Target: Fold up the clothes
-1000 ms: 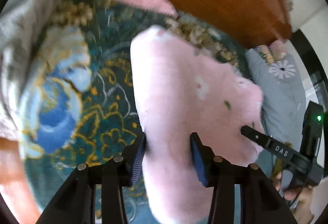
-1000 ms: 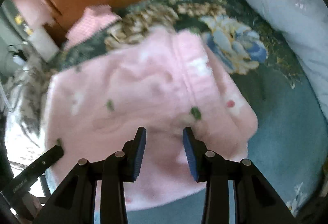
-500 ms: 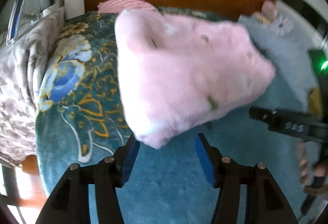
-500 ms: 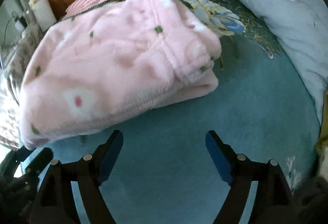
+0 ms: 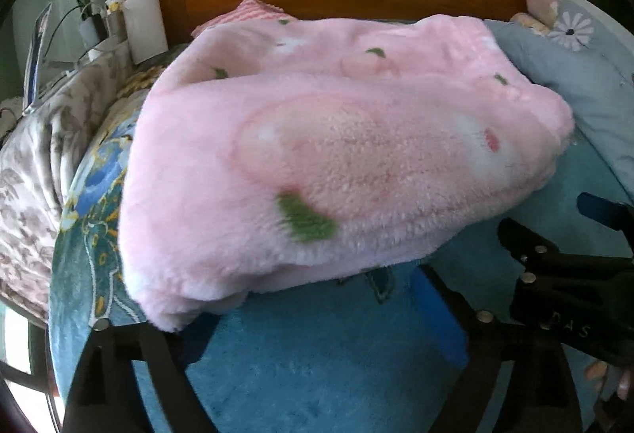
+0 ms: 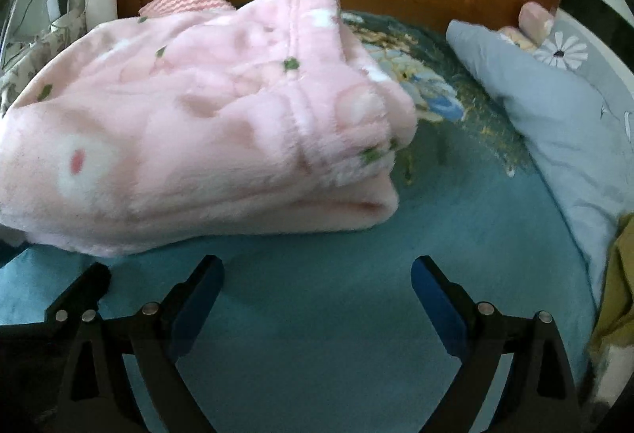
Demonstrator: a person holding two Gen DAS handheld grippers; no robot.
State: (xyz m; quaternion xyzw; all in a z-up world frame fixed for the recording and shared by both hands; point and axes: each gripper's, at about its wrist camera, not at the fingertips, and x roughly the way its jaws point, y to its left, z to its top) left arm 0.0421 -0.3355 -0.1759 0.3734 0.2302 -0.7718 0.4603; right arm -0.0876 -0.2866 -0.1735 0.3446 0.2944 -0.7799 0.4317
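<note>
Pink garment (image 6: 206,140) released, now folded.

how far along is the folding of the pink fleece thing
Mostly done: the fluffy pink fleece garment lies folded in stacked layers on the teal bed blanket. Nothing is in hand; the left gripper and right gripper are open. Only tidying looks left.

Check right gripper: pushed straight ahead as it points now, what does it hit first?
Probably the folded pink fleece garment, lying just beyond the open right gripper on the teal blanket. Depth is unclear; it might graze the blanket first.
</note>
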